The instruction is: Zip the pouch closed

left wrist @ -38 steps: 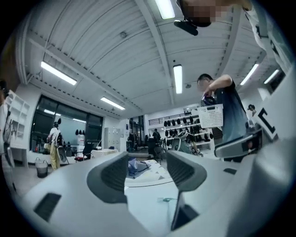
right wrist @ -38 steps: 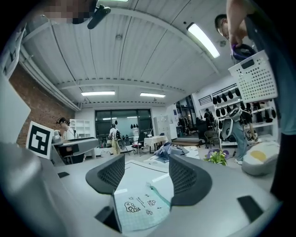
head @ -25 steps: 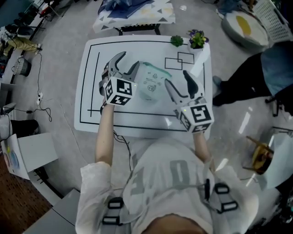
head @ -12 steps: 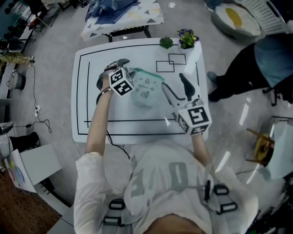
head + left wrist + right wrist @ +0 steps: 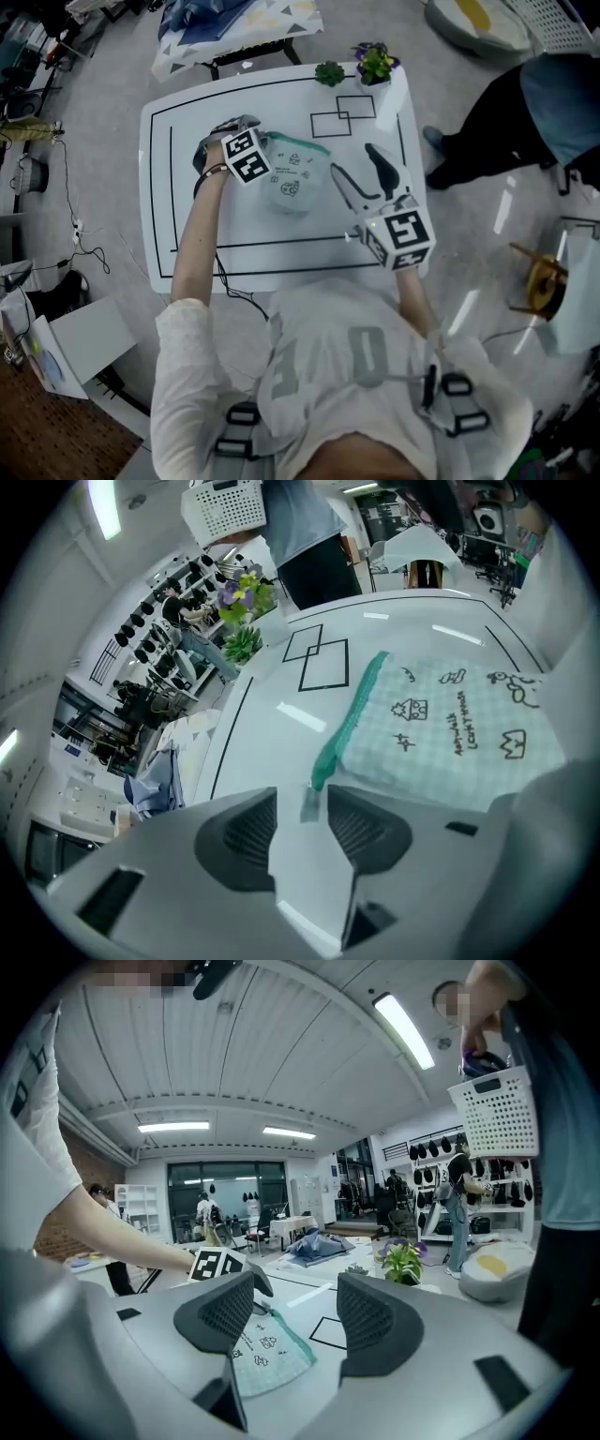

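Left gripper closing on zipper pull
Pouch flat on table; pull between left jaws, just narrowing, pads not yet pressing; right gripper agape, empty — advise it pin the pouch before pulling.

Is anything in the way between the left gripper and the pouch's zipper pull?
Nothing visible does. The left gripper sits at the end of the green zipper of the pouch. Its jaws have just been closing, and the small zipper pull lies between them, not yet pinched. Only bare table lies around it.
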